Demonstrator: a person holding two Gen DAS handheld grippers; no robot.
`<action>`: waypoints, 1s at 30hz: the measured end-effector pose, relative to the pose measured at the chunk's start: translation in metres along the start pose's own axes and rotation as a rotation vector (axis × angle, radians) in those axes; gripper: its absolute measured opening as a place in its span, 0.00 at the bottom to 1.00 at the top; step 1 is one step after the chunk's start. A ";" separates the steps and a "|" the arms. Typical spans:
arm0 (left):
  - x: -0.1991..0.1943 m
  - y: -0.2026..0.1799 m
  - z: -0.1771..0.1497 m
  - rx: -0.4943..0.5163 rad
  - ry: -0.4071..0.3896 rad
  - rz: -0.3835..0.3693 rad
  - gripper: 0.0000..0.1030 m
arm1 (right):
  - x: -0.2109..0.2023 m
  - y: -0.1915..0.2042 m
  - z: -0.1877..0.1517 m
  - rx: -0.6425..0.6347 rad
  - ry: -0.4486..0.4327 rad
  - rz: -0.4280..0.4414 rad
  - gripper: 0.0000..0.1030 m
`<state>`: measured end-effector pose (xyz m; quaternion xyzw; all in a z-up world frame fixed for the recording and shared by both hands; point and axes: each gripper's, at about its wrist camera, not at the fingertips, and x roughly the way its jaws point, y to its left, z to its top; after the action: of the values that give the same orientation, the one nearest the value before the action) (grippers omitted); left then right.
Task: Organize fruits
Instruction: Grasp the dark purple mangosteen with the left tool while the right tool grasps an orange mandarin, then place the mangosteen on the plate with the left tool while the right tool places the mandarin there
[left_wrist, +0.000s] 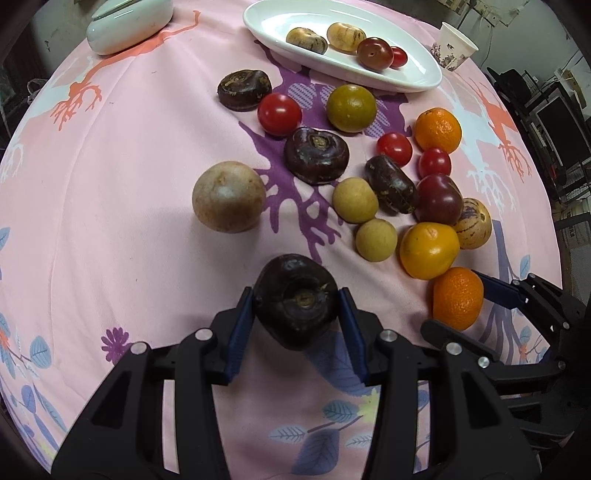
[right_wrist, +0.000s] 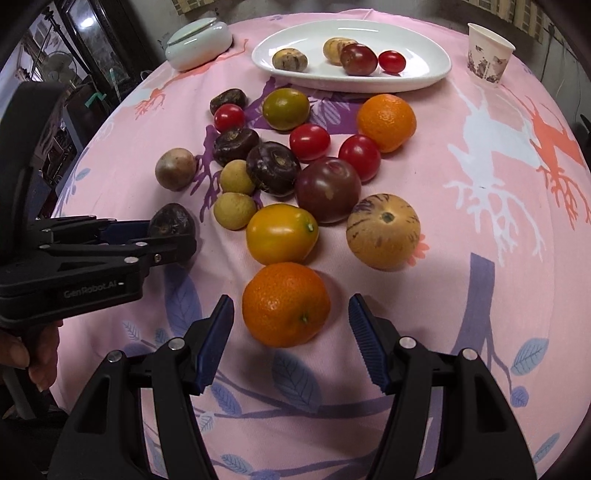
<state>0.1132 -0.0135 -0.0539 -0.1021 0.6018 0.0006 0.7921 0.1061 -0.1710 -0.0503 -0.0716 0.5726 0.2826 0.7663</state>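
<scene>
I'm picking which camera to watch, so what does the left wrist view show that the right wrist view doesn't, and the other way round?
Only the left wrist view shows the left gripper head-on, both pads pressed on the dark water chestnut.

Only the right wrist view shows the right gripper with jaws open either side of the near orange, not touching it, and the person's hand on the other gripper's handle.

Both show the white plate holding four fruits, the paper cup, the lidded white dish and the pink tablecloth.

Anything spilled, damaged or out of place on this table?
Nothing stands out. The fruit lies whole and loose on the cloth, four pieces sit in the plate, and the cup stands upright. No spill shows.
</scene>
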 end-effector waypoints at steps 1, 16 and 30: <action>0.000 0.000 0.000 0.000 0.000 -0.002 0.45 | 0.001 0.000 0.000 0.000 0.005 0.002 0.63; -0.013 0.002 -0.002 -0.021 -0.014 -0.049 0.45 | -0.023 -0.018 -0.003 0.059 -0.019 0.040 0.43; -0.064 -0.003 0.062 0.007 -0.171 -0.101 0.45 | -0.072 -0.086 0.050 0.233 -0.189 0.088 0.43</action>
<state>0.1553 0.0016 0.0230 -0.1289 0.5259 -0.0328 0.8401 0.1786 -0.2459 0.0142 0.0698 0.5296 0.2528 0.8067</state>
